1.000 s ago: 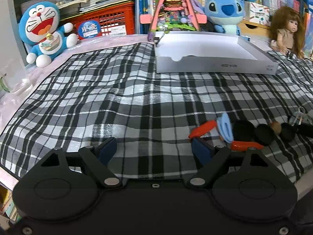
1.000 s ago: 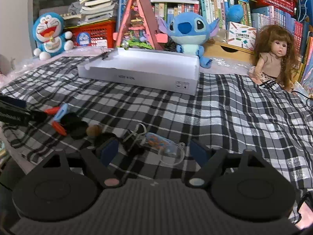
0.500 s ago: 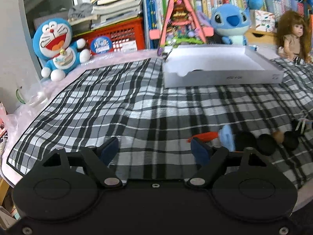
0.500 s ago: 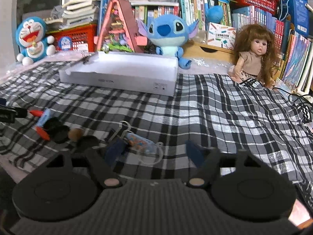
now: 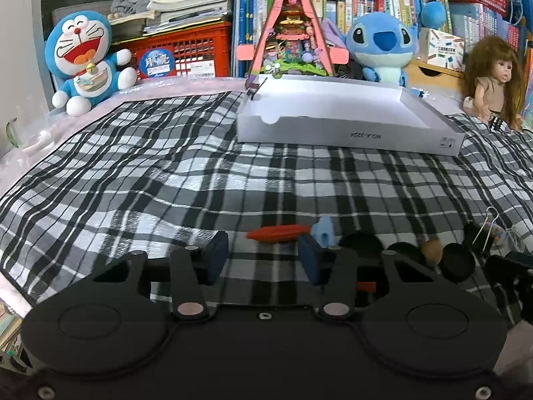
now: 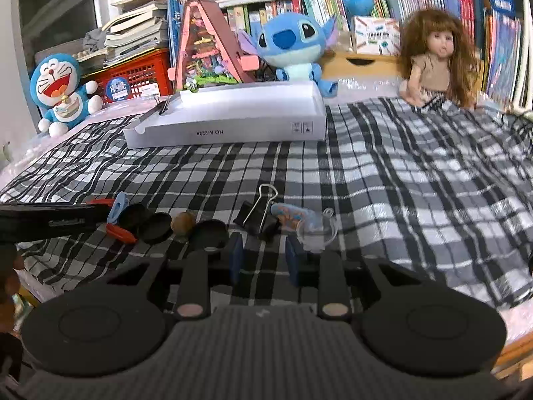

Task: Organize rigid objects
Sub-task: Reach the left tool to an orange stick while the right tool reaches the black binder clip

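Left claw (image 5: 263, 255): released, pads apart with only cloth between them, low over the near edge of the plaid-covered surface (image 5: 166, 180); the orange piece (image 5: 278, 233) lies just beyond its fingertips.
Right claw (image 6: 263, 258): jaws narrowly parted, grasping nothing; the black binder clip (image 6: 258, 216) lies just beyond the tips.
Small rigid objects: a row along the near edge, namely a blue clip (image 6: 118, 206), 3 black round lids (image 6: 155, 228), a brown ball (image 6: 183, 222), the binder clip, and a clear pouch (image 6: 301, 221).
White box (image 5: 336, 116): open-topped, toward the far edge, well apart from the row; a second binder clip (image 6: 164, 106) grips its left rim.
Surroundings: Doraemon plush (image 5: 83, 63) at the far left corner, triangular toy house (image 5: 293, 30) and Stitch plush (image 5: 379, 46) behind the box, doll (image 5: 493, 80) at the far right.
Obstruction: the left tool's body (image 6: 50, 221) overlaps the row's left end in the right wrist view.
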`<move>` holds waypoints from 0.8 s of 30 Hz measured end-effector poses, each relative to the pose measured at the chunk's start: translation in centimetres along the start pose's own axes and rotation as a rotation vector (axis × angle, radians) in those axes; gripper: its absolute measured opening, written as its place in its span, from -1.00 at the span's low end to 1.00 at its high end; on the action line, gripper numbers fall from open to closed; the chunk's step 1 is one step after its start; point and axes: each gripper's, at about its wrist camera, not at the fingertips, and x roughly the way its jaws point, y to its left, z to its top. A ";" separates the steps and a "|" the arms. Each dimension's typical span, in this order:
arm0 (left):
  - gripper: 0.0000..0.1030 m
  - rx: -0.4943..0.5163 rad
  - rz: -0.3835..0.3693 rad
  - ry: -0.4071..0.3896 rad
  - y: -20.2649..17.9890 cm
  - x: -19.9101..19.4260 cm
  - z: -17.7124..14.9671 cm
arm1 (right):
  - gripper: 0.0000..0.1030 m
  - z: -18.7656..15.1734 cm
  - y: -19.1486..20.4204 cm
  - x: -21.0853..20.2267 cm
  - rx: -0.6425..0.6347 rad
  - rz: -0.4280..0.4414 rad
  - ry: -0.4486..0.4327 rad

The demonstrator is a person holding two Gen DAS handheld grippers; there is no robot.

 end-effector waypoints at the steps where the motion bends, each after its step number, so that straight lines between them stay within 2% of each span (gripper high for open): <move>1: -0.22 0.009 0.000 -0.004 -0.2 0.1 -0.1 | -0.35 0.0 0.0 0.0 0.000 -0.003 -0.001; 7: -0.33 0.021 0.001 -0.017 0.1 0.3 -0.1 | -0.33 0.2 -0.3 0.4 0.021 -0.007 0.004; 18: -0.31 0.004 0.103 -0.015 3.6 1.1 0.5 | -0.26 0.5 -0.4 1.2 0.081 0.032 0.004; 21: -0.16 -0.006 0.093 -0.013 3.6 0.9 0.5 | -0.22 0.5 -0.1 1.5 0.088 0.012 0.000; 23: 0.03 0.006 0.081 -0.018 3.2 0.5 0.4 | -0.01 0.5 0.1 1.7 0.092 -0.008 -0.006; 24: 0.05 0.017 0.080 -0.024 2.9 0.4 0.3 | 0.03 0.5 0.2 1.8 0.092 -0.018 -0.012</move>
